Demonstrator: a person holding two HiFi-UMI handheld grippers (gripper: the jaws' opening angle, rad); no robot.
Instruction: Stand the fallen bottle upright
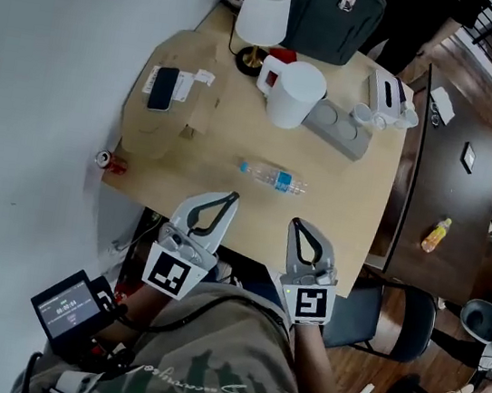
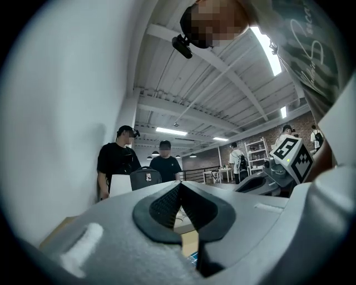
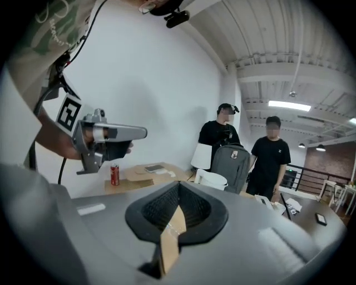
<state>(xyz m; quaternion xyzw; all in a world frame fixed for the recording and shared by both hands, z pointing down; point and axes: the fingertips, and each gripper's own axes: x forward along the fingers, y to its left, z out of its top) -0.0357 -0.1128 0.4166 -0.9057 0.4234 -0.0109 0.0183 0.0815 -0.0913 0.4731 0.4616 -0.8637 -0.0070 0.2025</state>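
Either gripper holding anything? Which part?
Nothing held. Left gripper and right gripper are both shut on nothing; the bottle lies untouched on the table.

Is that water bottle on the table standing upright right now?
No, the water bottle lies flat on its side on the wooden table.

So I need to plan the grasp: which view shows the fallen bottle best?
The head view: the whole bottle lies on its side on the table. The left gripper view shows at most a blue sliver; in the right gripper view it is hidden.
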